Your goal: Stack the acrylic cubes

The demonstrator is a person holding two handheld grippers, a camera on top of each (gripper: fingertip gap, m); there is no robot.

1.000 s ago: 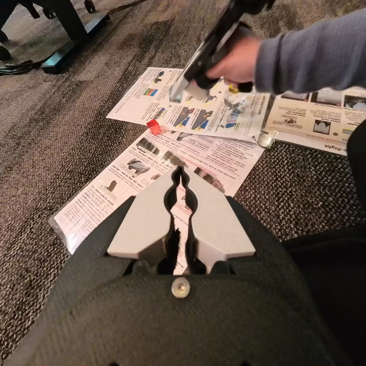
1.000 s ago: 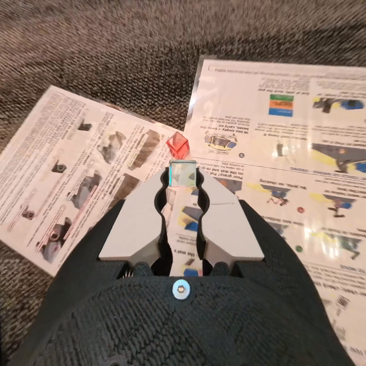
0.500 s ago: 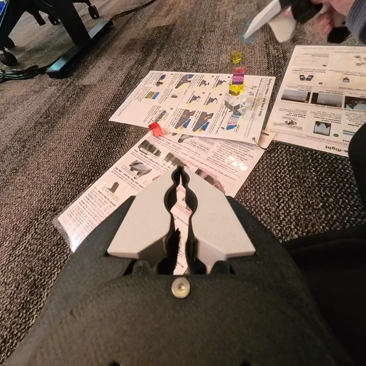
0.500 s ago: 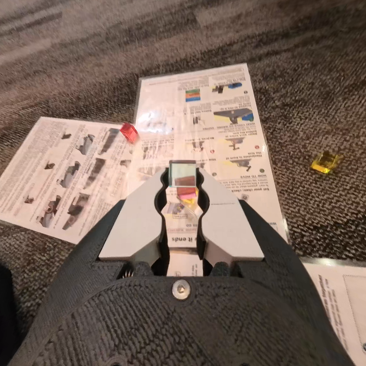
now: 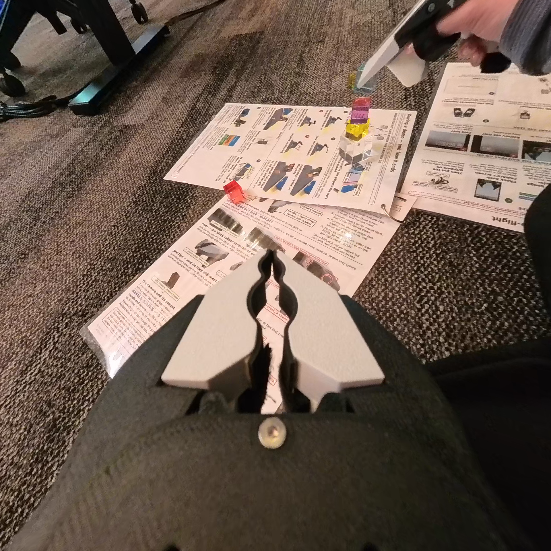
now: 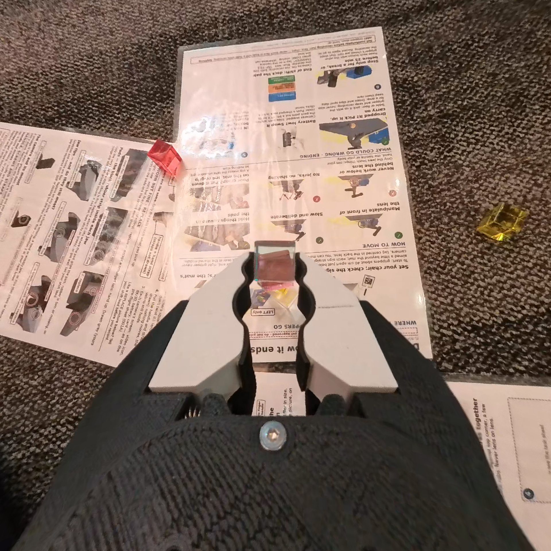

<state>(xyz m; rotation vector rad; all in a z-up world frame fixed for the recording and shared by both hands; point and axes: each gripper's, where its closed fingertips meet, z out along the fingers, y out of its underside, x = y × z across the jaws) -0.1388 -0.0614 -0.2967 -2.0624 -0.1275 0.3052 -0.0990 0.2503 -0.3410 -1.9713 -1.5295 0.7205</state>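
My right gripper point(image 6: 275, 269) is shut on a clear cube point(image 6: 275, 253), with both pads pressed on its sides. It holds the cube just above a stack of cubes, which shows through the cube as pink and yellow. In the left wrist view the right gripper point(image 5: 368, 78) hangs over this stack: a pink cube point(image 5: 361, 109) on a yellow cube point(image 5: 357, 130) on a larger clear cube point(image 5: 354, 152). My left gripper point(image 5: 270, 254) is shut and empty, low over a printed sheet point(image 5: 185, 286). A red cube point(image 5: 235, 190) lies ahead of it and also shows in the right wrist view point(image 6: 165, 160).
Several laminated printed sheets point(image 6: 298, 134) lie on grey carpet point(image 5: 89, 179). A loose yellow cube point(image 6: 502, 226) sits on the carpet to the right. Black furniture legs point(image 5: 119, 38) stand at the far left. A person's hand and grey sleeve point(image 5: 507, 32) hold the right gripper. One gripper's finger ends stand about 30 cm off the other's.
The right gripper carried the clear cube away from beside the red cube, rose, and now hangs over the stack. The left gripper has stayed still and shut.
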